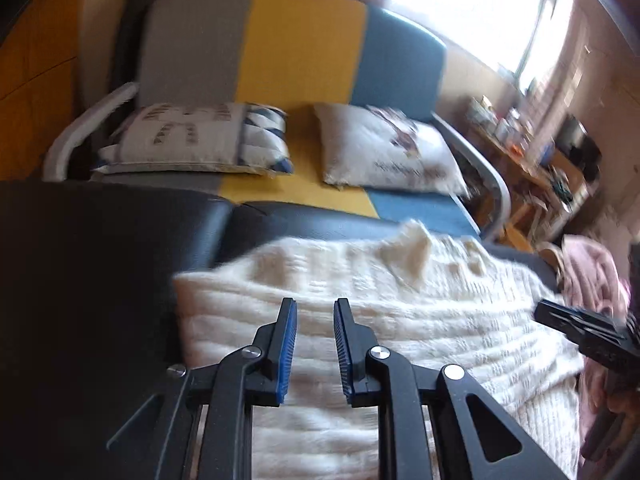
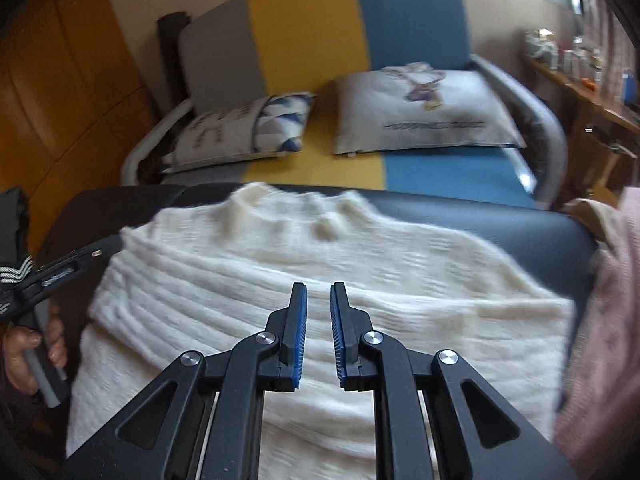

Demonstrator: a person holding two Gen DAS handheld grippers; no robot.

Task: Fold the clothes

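A white ribbed knit sweater (image 1: 400, 280) (image 2: 248, 264) lies spread flat on a black padded surface (image 1: 100, 260) (image 2: 480, 216), its collar toward the sofa. My left gripper (image 1: 315, 302) hovers over the sweater's left part, its jaws a little apart and nothing between them. My right gripper (image 2: 319, 286) hovers over the sweater's middle, jaws narrowly apart and empty. The right gripper's tip (image 1: 576, 324) shows at the right edge of the left wrist view. The left gripper (image 2: 76, 264) and the hand (image 2: 24, 344) holding it show at the left of the right wrist view.
A pink garment (image 1: 592, 276) (image 2: 608, 320) is heaped at the surface's right end. Beyond stands a grey, yellow and blue sofa (image 1: 304, 52) (image 2: 304, 32) with two pillows (image 1: 200, 140) (image 2: 424, 108). A cluttered wooden table (image 1: 532, 148) stands at the right under a window.
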